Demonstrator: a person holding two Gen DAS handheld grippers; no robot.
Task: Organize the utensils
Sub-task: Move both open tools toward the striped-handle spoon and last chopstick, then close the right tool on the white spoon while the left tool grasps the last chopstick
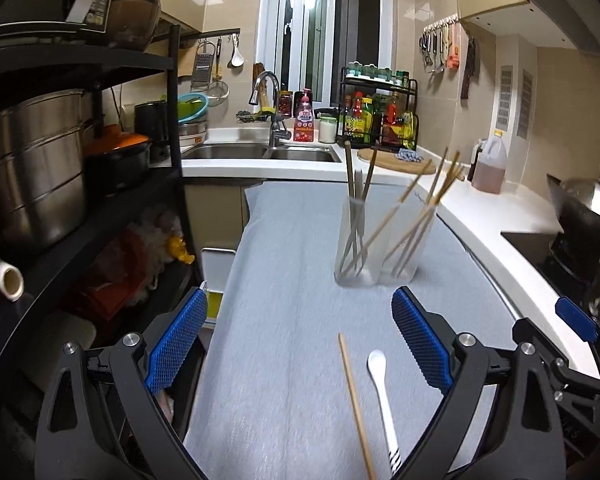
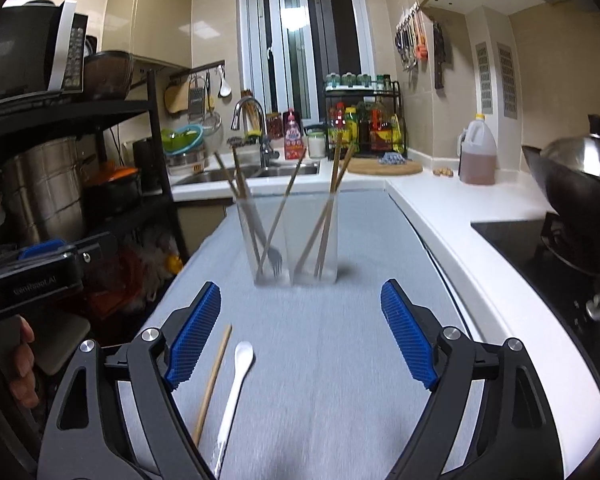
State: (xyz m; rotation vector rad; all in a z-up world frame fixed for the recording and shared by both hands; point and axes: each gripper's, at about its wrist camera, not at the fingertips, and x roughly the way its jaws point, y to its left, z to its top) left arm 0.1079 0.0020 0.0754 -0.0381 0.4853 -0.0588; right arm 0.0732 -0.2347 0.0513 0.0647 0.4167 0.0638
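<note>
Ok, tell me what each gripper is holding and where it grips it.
Nothing is held. The left gripper and right gripper are both open and empty; the chopstick and spoon lie loose on the cloth.

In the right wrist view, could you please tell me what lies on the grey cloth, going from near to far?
Near to far: single chopstick and white spoon side by side, then bare grey cloth, then the two clear holders with utensils standing in them.
</note>
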